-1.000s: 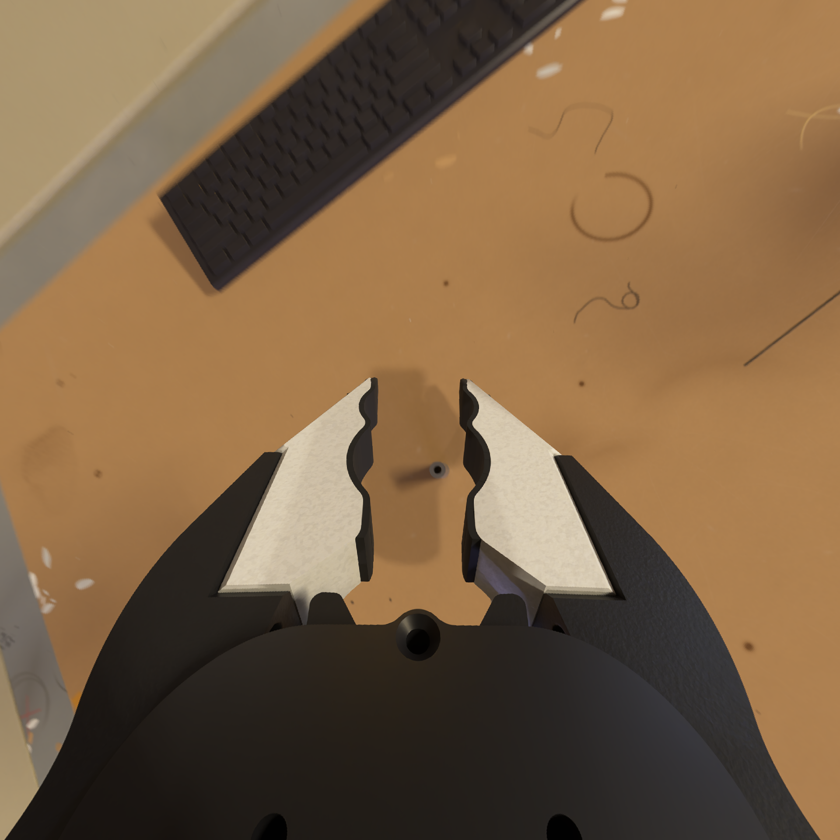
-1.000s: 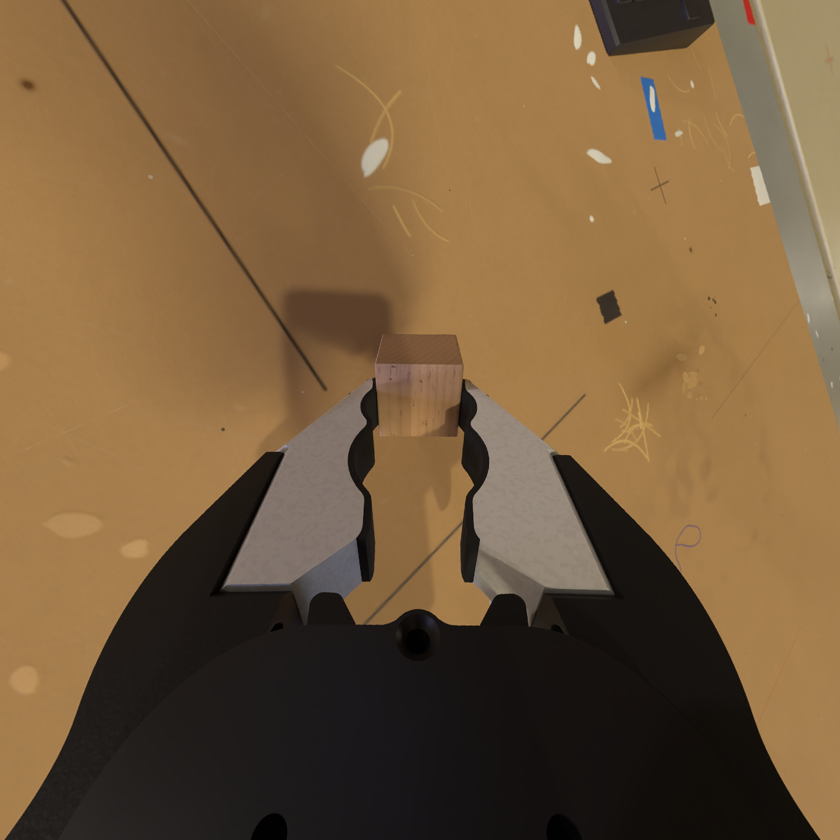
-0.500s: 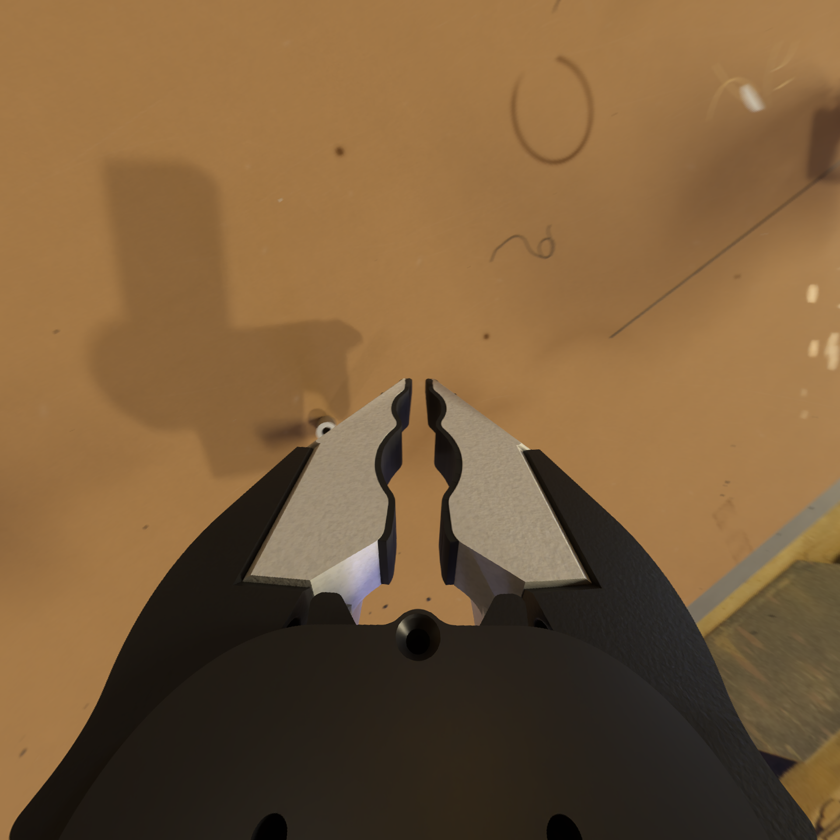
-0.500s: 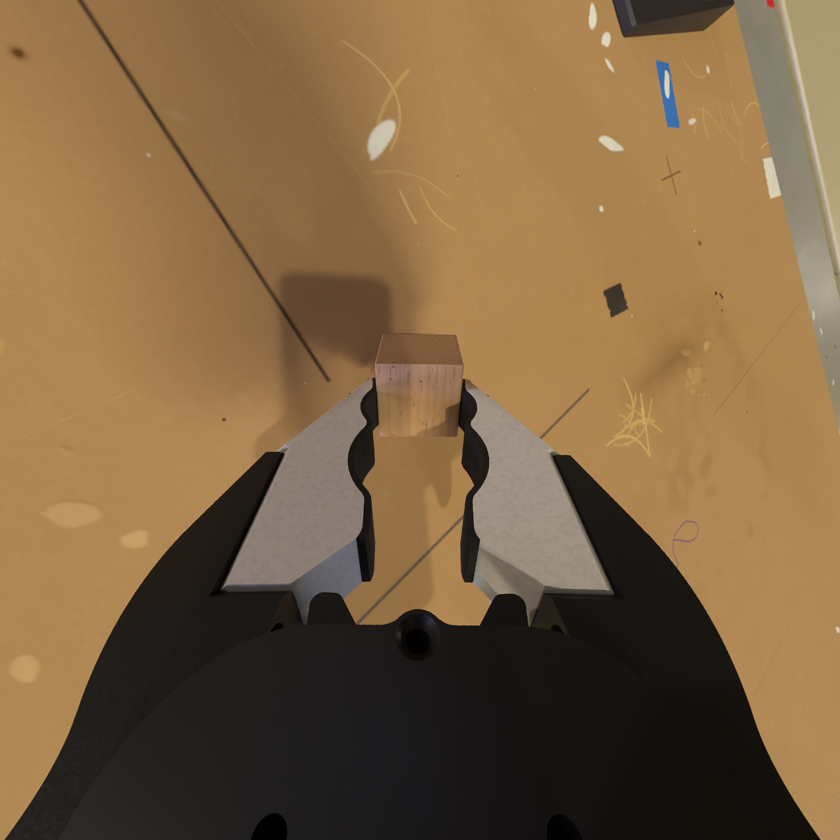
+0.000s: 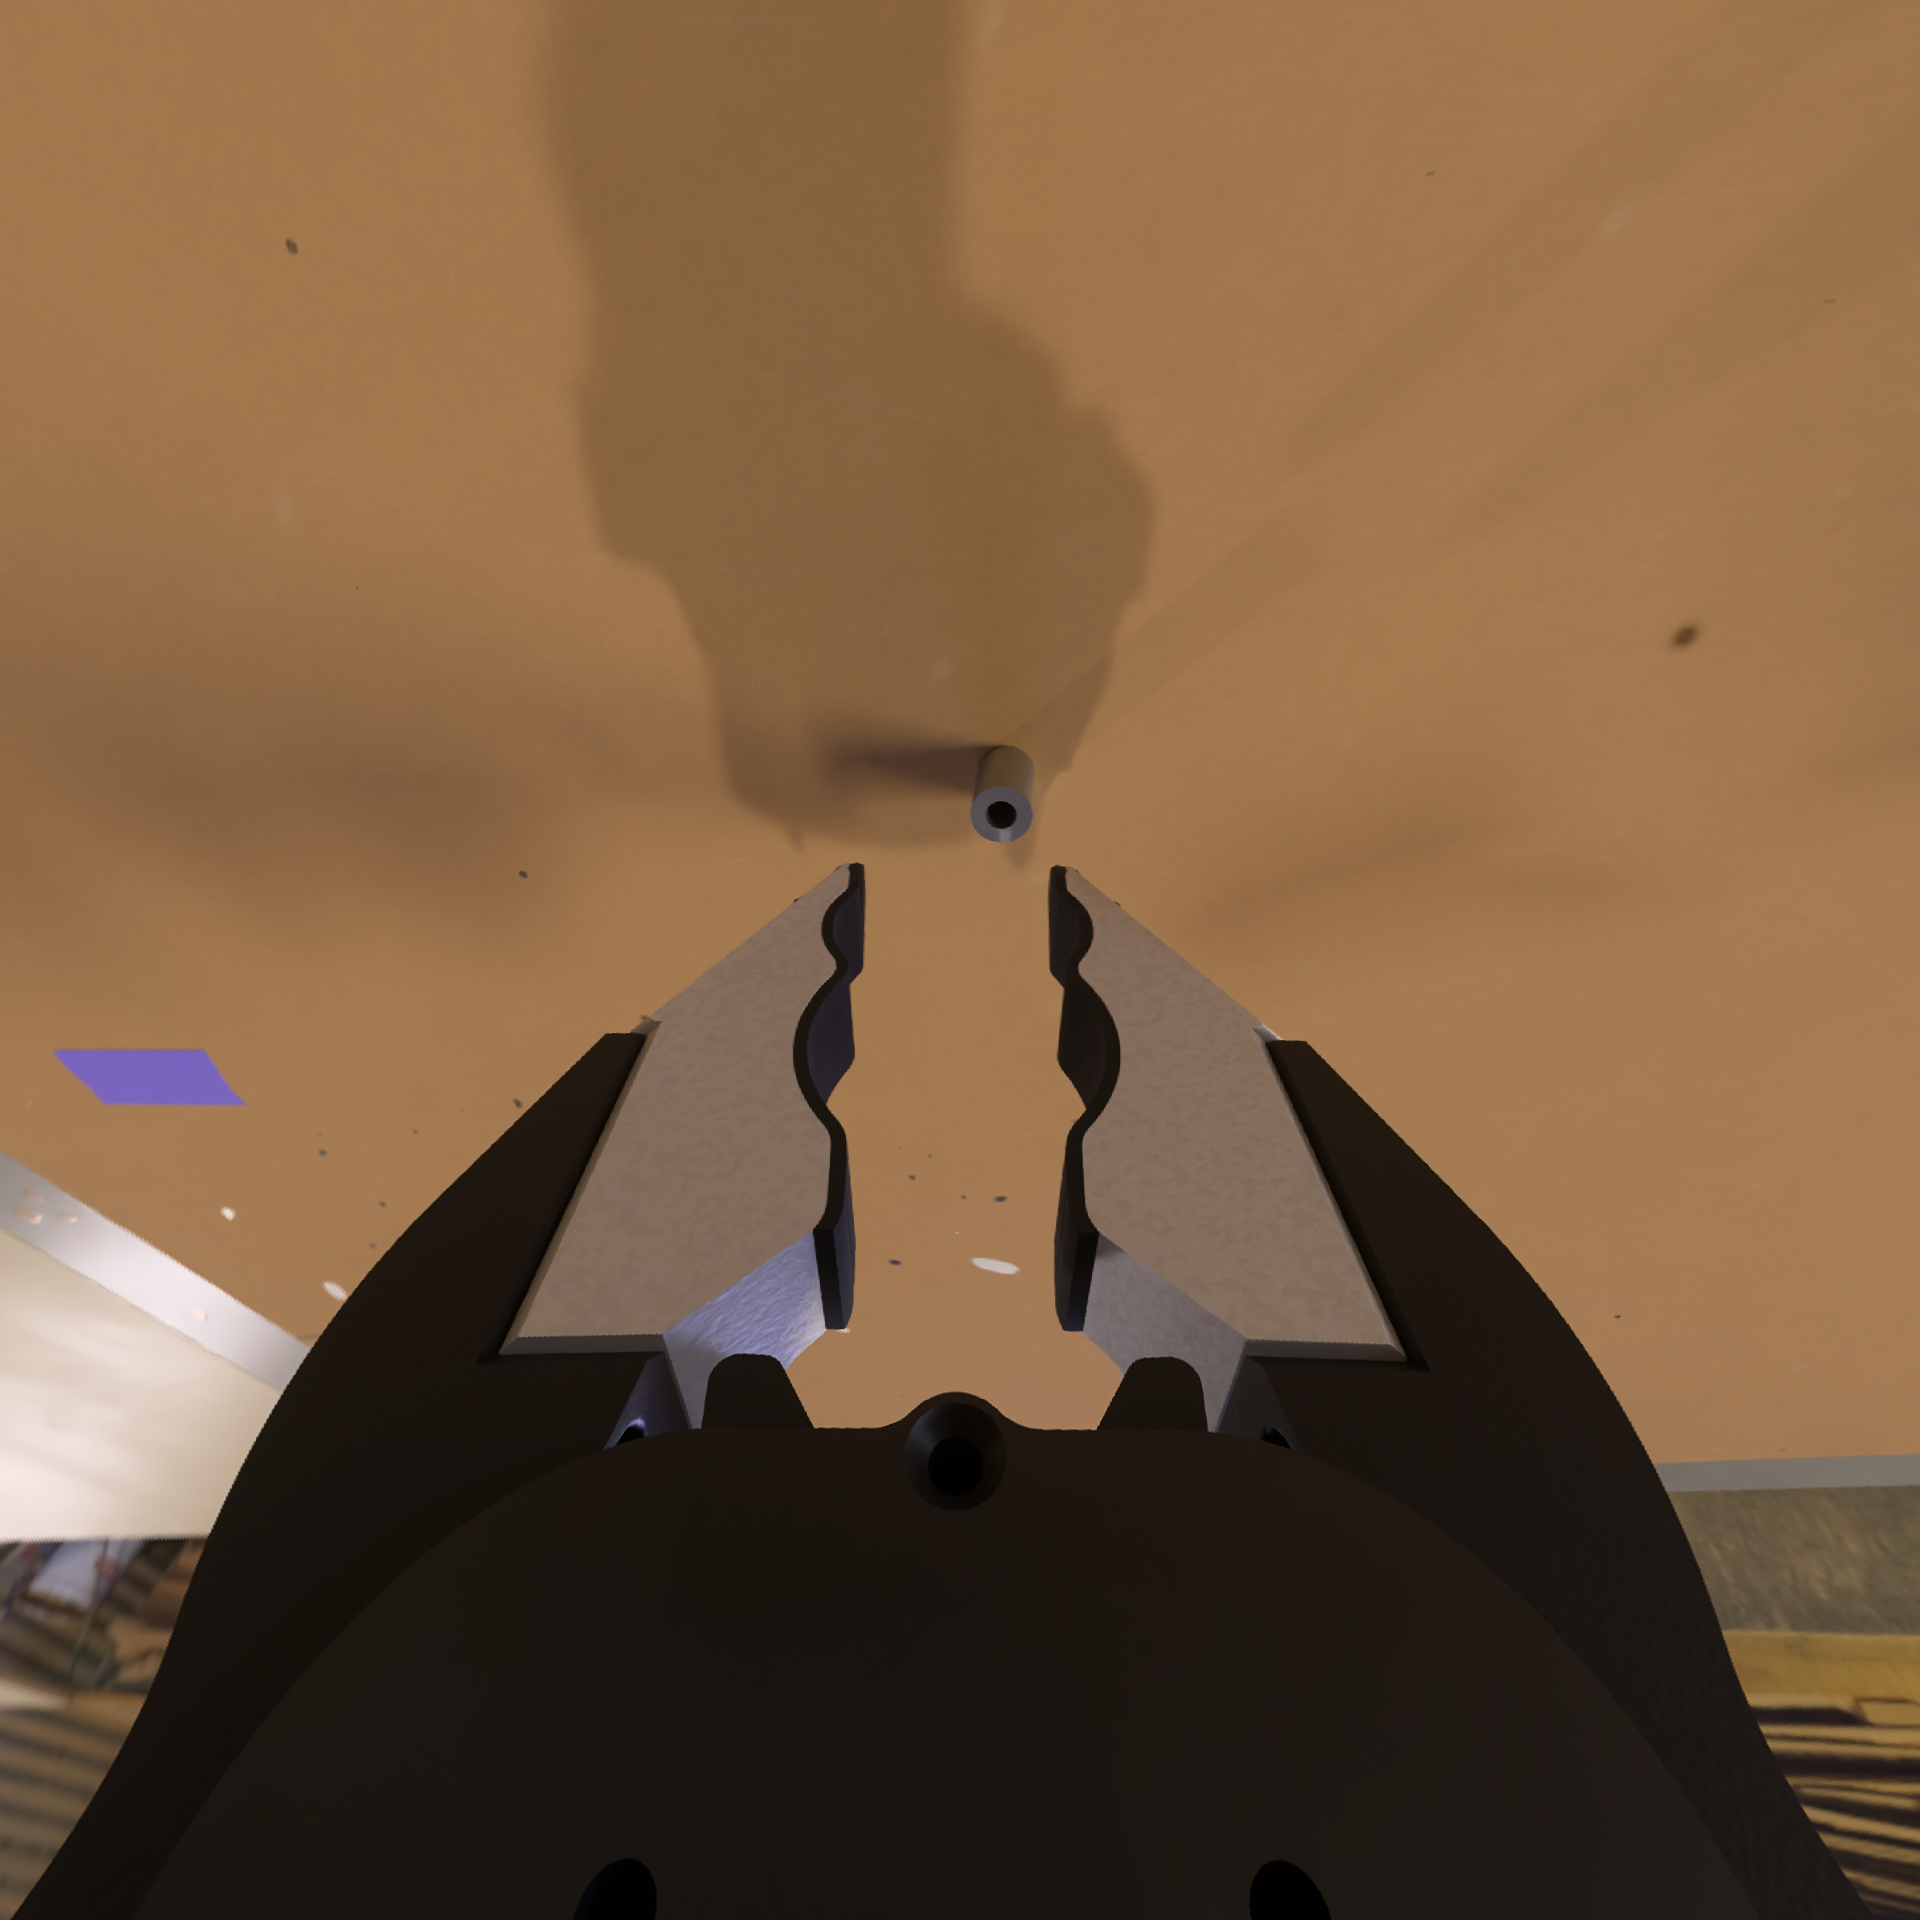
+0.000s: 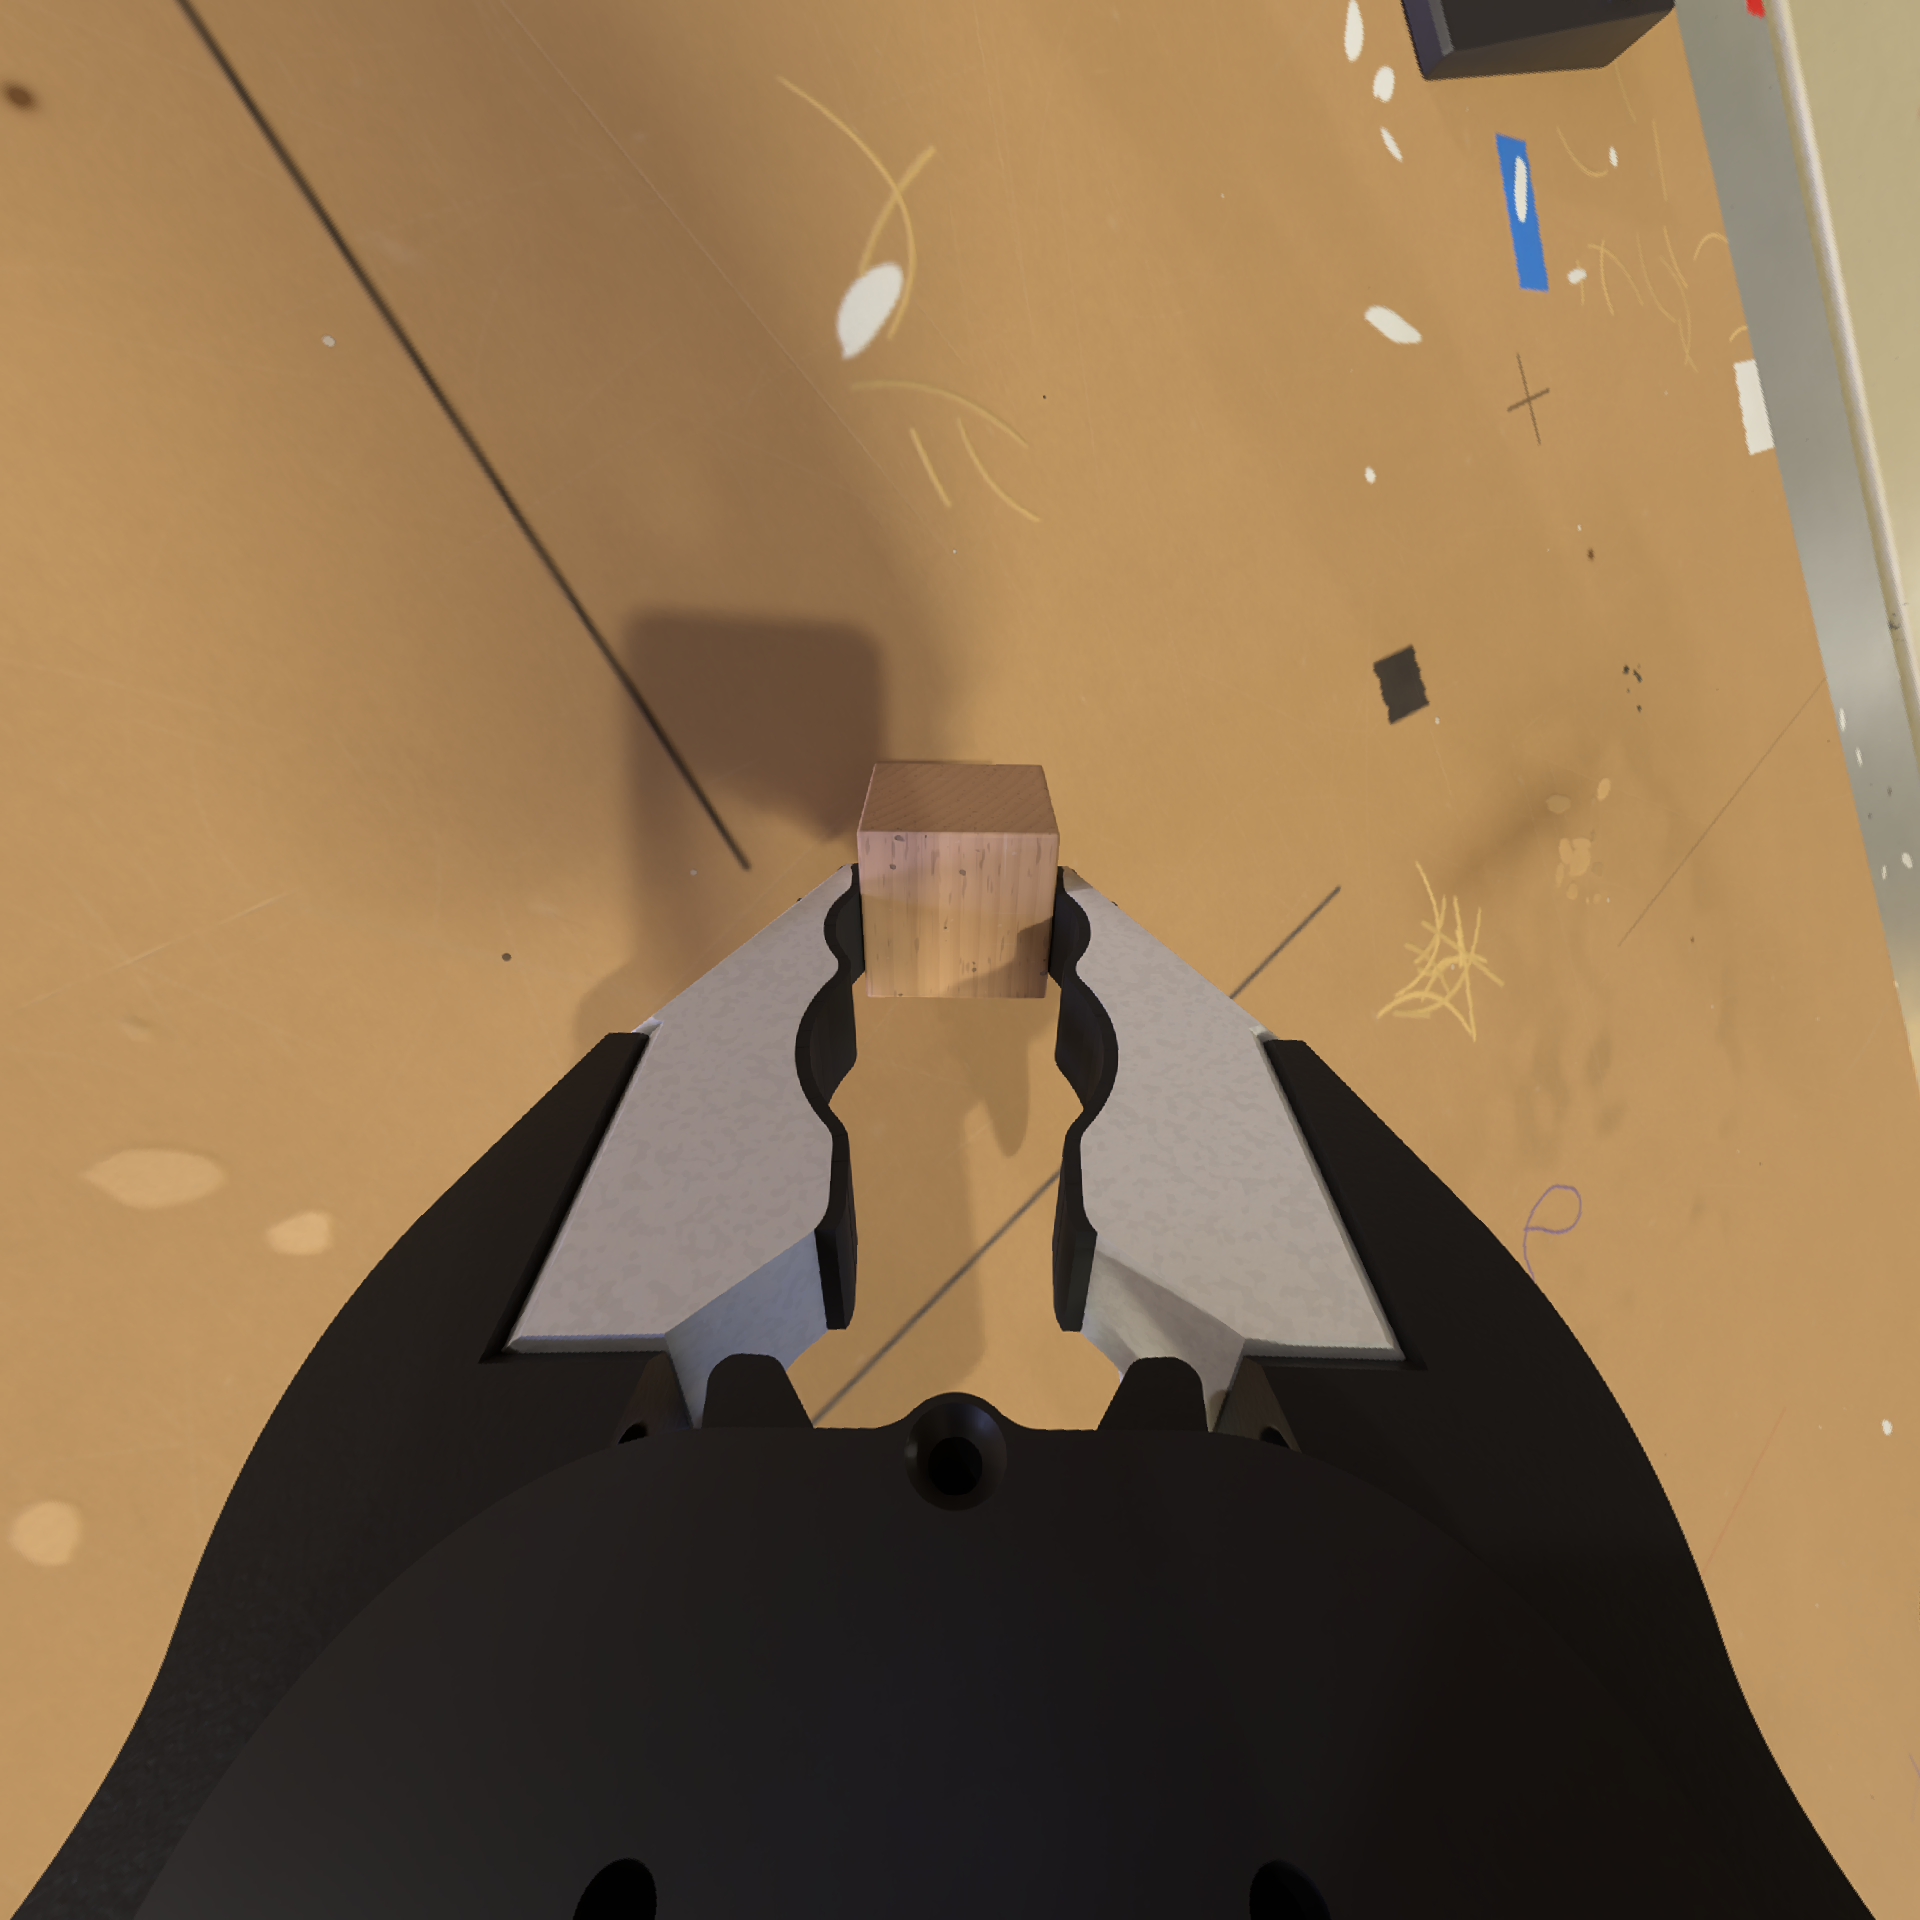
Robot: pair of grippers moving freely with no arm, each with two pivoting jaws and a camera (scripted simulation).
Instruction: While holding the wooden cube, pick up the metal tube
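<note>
With metal tube (image 5: 1002,802) off-centre above gap, left hand-held gripper (image 5: 954,871) parted, empty, may knock it rolling; right hand-held gripper (image 6: 956,871) clamps wooden cube (image 6: 956,894).

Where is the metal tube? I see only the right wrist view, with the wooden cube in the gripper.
Observer: In the left wrist view, the metal tube sits on the brown table, just beyond the left gripper.
Operator: Is that gripper holding it?
Observer: No, its jaws stand open and empty.
Operator: Is the tube lined up with it?
Observer: Nearly; it is slightly right of the gap's middle, open end facing the camera.
</note>
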